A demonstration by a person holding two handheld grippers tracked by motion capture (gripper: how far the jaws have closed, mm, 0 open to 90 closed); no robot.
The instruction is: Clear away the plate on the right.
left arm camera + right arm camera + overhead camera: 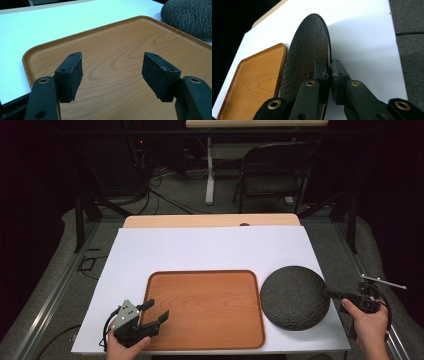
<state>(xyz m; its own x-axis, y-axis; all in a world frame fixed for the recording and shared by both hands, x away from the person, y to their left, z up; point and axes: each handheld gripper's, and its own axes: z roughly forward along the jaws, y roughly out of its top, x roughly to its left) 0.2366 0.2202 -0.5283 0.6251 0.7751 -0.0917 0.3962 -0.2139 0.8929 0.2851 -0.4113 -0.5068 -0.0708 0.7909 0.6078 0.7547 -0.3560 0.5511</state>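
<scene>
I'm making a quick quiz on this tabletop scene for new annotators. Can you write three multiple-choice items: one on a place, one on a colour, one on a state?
1. Where does the round dark mat lie relative to the wooden tray?
A. on the tray
B. to its right
C. behind it

2. What colour is the sheet under the tray?
A. white
B. green
C. red

3. How does the right gripper stand?
A. wide open
B. shut on the mat's edge
C. shut on the tray's rim

Answers: 1 B, the high view shows the mat beside the tray's right side. 2 A, the sheet is plainly white. 3 B, the right gripper view shows the jaws closed on the mat's edge.
</scene>
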